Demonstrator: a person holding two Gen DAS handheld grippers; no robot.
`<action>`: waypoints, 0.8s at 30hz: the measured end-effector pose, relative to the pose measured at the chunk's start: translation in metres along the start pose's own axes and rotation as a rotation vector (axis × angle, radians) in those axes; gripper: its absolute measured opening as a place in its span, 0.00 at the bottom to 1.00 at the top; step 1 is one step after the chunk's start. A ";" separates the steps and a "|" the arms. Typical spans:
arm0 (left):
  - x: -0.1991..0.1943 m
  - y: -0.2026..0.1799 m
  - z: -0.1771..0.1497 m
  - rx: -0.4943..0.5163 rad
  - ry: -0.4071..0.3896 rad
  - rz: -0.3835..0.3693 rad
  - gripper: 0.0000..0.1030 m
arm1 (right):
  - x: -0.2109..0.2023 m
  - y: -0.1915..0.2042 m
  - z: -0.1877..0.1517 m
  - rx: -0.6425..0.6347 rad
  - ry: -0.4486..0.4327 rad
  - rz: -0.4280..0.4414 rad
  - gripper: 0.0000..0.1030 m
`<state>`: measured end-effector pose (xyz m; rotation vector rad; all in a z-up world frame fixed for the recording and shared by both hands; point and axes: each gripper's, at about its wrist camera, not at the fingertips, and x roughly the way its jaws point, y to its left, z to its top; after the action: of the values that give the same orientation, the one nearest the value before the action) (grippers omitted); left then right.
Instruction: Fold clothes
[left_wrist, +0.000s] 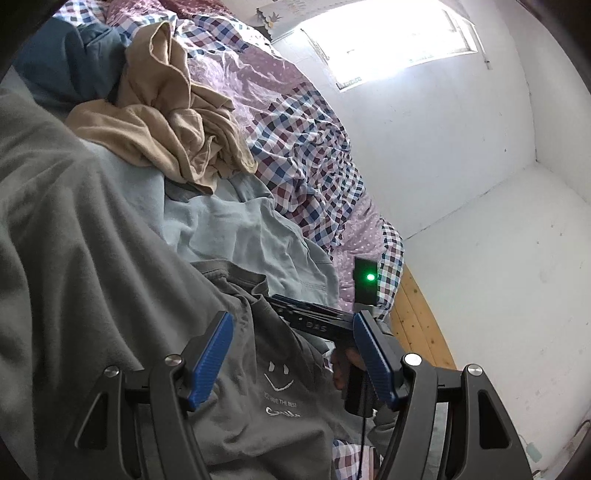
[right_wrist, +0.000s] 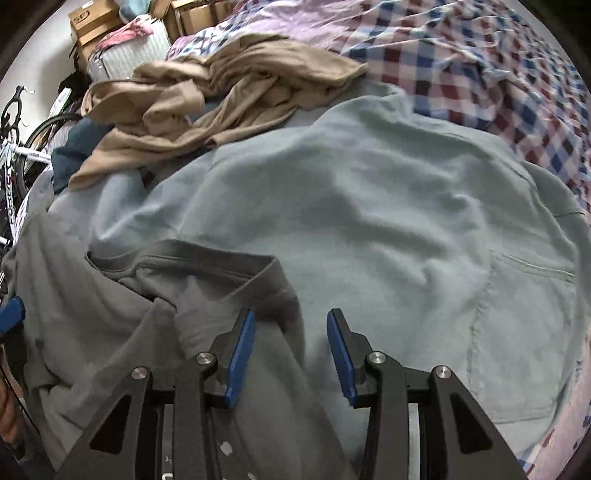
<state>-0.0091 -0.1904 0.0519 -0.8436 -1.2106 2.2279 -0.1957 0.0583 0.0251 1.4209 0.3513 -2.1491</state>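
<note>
Meanwhile, on a bed (left_wrist: 317, 147) covered in purple and checked bedding, the folding of a grey T-shirt (left_wrist: 258, 373) appeared to be at its early, laying-out stage. In the left wrist view the shirt filled the lower left of the frame, its printed smile and lettering showing between the blue pads of the left gripper (left_wrist: 291, 354), whose jaws stood wide apart and pressed on nothing. The right gripper (right_wrist: 291, 345), seen in its own view at bottom centre, pointed steeply down over the shirt's edge near the collar (right_wrist: 207, 264); its jaws were parted, with cloth beneath them but not pinched. The shirt lay rumpled across a pale blue garment (right_wrist: 369, 206) that spread over the middle of that frame, and a crumpled tan garment (right_wrist: 221, 85) sat at upper left, touching the blue one. Boxes (right_wrist: 92, 22) and a bicycle (right_wrist: 14, 147) crowded the far left edge. Judging from this, the shirt had yet to be spread flat. The next move would likely call for each gripper to close on a shoulder or hem, keeping clear of the blue layer underneath, and to draw the cloth taut.
</note>
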 end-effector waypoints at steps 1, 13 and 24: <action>0.000 0.001 0.000 -0.002 0.000 0.001 0.70 | 0.003 0.001 0.001 -0.006 0.008 -0.002 0.42; -0.008 0.003 0.003 -0.025 -0.022 -0.008 0.70 | -0.048 0.015 -0.005 -0.042 -0.115 -0.089 0.04; -0.020 0.002 0.009 -0.038 -0.070 -0.031 0.70 | -0.149 -0.023 0.018 0.031 -0.250 -0.392 0.03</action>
<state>-0.0019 -0.2092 0.0602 -0.7611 -1.2933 2.2329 -0.1779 0.1114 0.1661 1.1521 0.5378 -2.6220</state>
